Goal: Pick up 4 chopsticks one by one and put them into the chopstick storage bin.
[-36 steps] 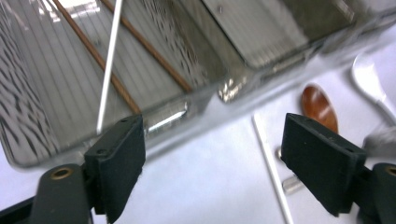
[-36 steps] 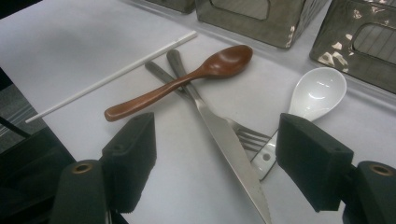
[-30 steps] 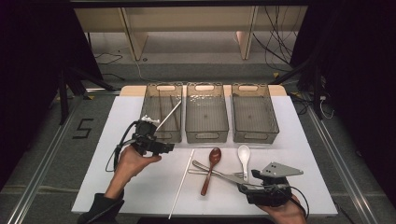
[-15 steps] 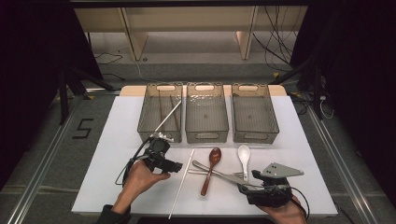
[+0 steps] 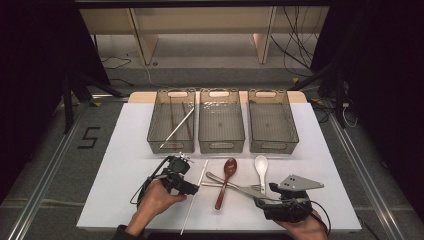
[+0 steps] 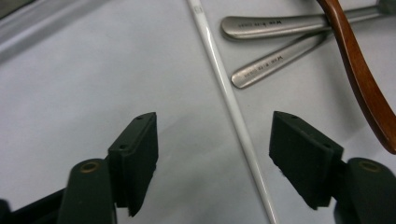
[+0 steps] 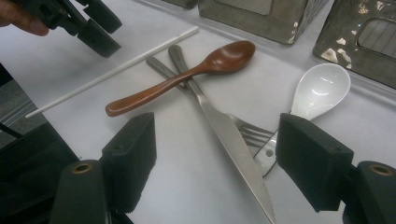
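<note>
A long white chopstick (image 5: 188,214) lies on the white table, left of a brown wooden spoon (image 5: 225,182), a white ceramic spoon (image 5: 261,166) and a crossed steel knife (image 5: 240,189) and fork. My left gripper (image 5: 192,189) sits low over the chopstick. In the left gripper view the chopstick (image 6: 217,70) runs between the jaws of the left gripper (image 6: 212,116), nearer the right pad and touching neither. Those jaws have just been closing. My right gripper (image 7: 215,121) stands open above the knife (image 7: 229,135), the fork tines (image 7: 252,130) and the white spoon's handle.
Three translucent grey bins (image 5: 221,145) stand in a row at the back of the table. The left bin (image 5: 155,131) holds a white chopstick and darker sticks. The table's front edge runs just below both hands.
My left gripper has moved from in front of the left bin toward the front and right, down over the white chopstick. The right gripper has stayed put.
</note>
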Available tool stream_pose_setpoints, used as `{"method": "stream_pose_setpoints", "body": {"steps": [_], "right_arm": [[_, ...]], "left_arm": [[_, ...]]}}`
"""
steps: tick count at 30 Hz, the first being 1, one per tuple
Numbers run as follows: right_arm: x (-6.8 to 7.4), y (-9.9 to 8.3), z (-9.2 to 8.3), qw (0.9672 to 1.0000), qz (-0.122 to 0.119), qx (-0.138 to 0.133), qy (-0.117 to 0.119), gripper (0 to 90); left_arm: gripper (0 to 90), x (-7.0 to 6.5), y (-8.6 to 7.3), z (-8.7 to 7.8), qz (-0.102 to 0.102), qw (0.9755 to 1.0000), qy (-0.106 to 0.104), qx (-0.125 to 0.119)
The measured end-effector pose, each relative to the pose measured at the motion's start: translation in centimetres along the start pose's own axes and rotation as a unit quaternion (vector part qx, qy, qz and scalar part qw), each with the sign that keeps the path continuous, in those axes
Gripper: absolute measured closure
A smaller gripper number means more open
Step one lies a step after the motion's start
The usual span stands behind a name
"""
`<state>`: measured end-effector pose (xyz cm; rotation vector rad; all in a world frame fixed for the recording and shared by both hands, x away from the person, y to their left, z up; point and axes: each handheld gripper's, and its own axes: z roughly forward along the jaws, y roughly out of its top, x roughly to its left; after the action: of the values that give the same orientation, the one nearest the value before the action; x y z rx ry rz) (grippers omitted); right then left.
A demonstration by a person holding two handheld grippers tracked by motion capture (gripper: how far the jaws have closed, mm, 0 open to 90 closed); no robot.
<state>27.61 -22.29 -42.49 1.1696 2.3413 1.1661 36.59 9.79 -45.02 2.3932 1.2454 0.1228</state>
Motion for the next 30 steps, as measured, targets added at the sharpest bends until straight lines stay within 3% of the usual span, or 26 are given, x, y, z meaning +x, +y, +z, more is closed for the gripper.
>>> {"method": "stream_pose_setpoints", "body": {"steps": [14,25,30], "right_arm": [[-0.1,-0.1,0.1,1.0000,0.000,0.001,0.000,29.7],[-0.1,-0.1,0.0,1.0000,-0.001,0.001,0.000,29.7],[-0.1,-0.1,0.0,1.0000,-0.002,0.002,0.000,29.7]], "left_arm": [[54.3,-1.1,0.0,1.2,0.031,0.9994,-0.004,0.011],[65.7,-1.8,0.0,1.9,0.052,0.9981,0.024,0.024],[73.4,-1.6,0.0,1.9,0.051,0.9980,0.028,0.024]]}}
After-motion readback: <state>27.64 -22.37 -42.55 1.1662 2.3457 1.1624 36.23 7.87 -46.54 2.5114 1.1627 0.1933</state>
